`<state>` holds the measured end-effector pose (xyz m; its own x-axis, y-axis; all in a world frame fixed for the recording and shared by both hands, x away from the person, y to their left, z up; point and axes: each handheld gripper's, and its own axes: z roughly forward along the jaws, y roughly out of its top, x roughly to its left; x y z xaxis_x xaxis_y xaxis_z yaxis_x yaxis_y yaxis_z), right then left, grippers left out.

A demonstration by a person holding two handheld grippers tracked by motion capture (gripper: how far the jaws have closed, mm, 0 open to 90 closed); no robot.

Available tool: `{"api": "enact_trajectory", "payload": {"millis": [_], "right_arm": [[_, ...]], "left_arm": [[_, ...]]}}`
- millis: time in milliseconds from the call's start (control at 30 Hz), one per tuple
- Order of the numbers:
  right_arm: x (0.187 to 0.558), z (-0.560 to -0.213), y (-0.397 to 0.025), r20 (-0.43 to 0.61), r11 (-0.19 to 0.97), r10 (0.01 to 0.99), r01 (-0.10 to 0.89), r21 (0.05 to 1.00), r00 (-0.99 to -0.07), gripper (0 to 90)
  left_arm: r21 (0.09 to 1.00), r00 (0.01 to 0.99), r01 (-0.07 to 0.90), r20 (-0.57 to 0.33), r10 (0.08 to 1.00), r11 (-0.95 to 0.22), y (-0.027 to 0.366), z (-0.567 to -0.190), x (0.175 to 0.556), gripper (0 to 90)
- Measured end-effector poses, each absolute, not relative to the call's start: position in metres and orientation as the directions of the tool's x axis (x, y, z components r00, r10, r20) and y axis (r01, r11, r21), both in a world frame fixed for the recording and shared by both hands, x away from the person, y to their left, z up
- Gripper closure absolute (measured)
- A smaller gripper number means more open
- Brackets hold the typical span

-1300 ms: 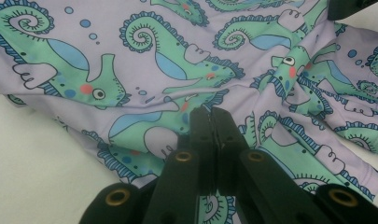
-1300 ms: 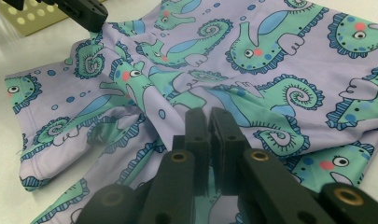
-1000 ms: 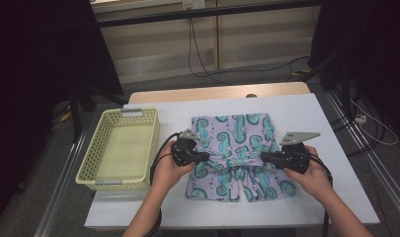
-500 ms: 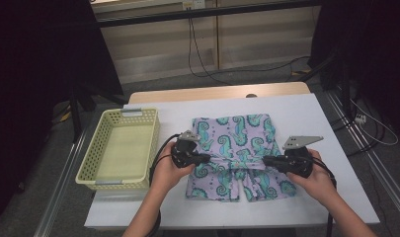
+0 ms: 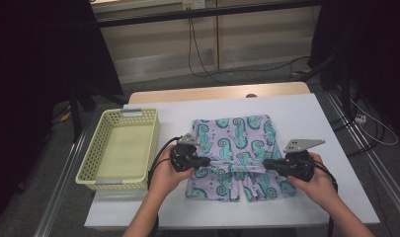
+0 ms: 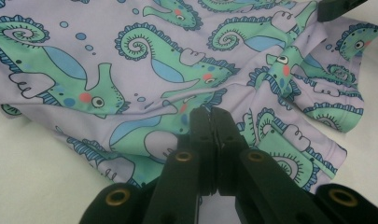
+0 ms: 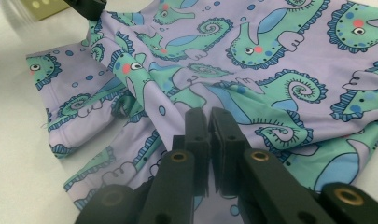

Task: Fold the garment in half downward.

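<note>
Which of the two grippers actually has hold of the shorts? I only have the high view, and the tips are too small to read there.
Observer: The left gripper does. In the left gripper view its jaws are pressed together on a fold of the shorts.
Operator: And the other one?
Observer: The right gripper too. Its jaws pinch a raised ridge of the cloth, with just a thin slit between them.
Operator: Does the cloth lie flat between the two?
Observer: No. The right gripper view shows wrinkles bunched along the line toward the other gripper.
</note>
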<state>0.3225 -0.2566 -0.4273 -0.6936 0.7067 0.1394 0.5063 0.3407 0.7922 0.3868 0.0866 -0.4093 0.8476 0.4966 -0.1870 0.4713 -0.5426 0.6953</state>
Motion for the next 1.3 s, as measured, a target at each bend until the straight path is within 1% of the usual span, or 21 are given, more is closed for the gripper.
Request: {"api": "enact_trajectory", "payload": {"millis": [467,1300], "right_arm": [[0.314,-0.423,-0.256,0.135,0.330,0.697,0.482,0.811,-0.704,86.6],[0.303,-0.418,-0.259,0.142,0.330,0.682,0.475,0.816,-0.717,86.6]], "left_arm": [[0.696,0.854,0.460,-0.177,0.489,-0.551,0.088,-0.406,0.382,89.2],[0.703,0.862,0.449,-0.179,0.474,-0.552,0.089,-0.398,0.372,89.2]]}}
